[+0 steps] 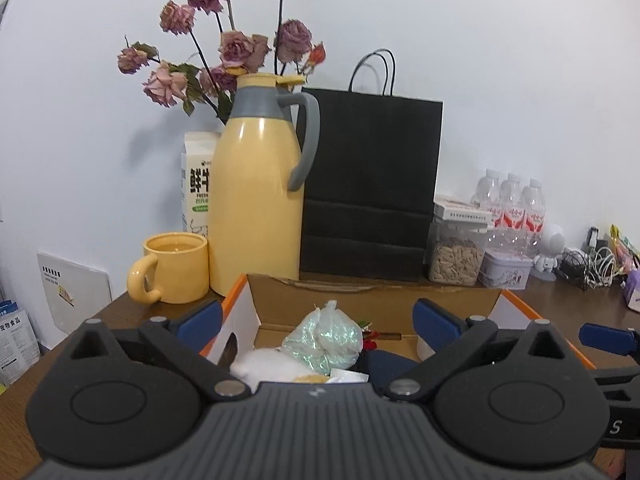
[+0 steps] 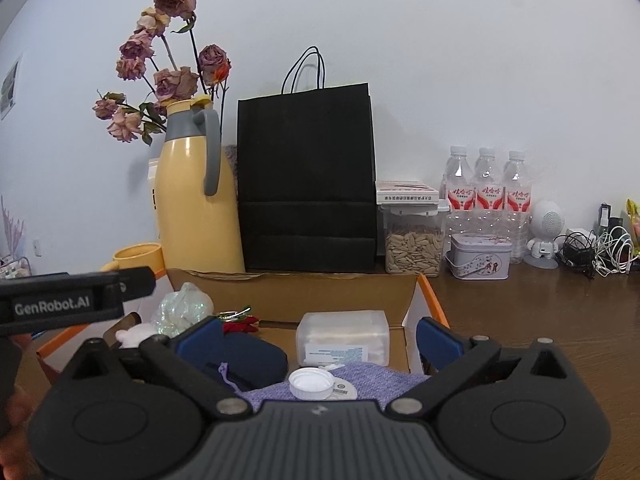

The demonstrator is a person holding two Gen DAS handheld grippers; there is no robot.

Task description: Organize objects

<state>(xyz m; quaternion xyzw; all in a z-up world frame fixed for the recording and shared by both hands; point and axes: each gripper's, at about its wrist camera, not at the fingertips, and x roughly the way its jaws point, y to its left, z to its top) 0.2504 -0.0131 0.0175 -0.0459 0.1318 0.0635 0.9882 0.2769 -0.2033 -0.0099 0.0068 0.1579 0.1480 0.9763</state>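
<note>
An open cardboard box (image 1: pixel 372 288) with orange edges sits on the wooden table just ahead of both grippers. In it lie a clear bag of iridescent flakes (image 1: pixel 324 338), a white fluffy thing (image 1: pixel 264 364), a dark blue pouch (image 2: pixel 248 356), a translucent plastic box (image 2: pixel 344 340), a purple knitted cloth (image 2: pixel 372 380) and a white cap (image 2: pixel 311 383). My left gripper (image 1: pixel 318 320) hovers over the box's left half, open, with nothing between its blue pads. My right gripper (image 2: pixel 319 338) is open over the right half, pads clear of the plastic box.
Behind the box stand a yellow mug (image 1: pixel 172 268), a yellow thermos jug (image 1: pixel 256 200), a milk carton (image 1: pixel 196 184) with dried roses and a black paper bag (image 1: pixel 368 188). Further right are a seed jar (image 1: pixel 456 256), a tin (image 1: pixel 506 272), water bottles (image 1: pixel 516 208) and tangled cables (image 1: pixel 588 268).
</note>
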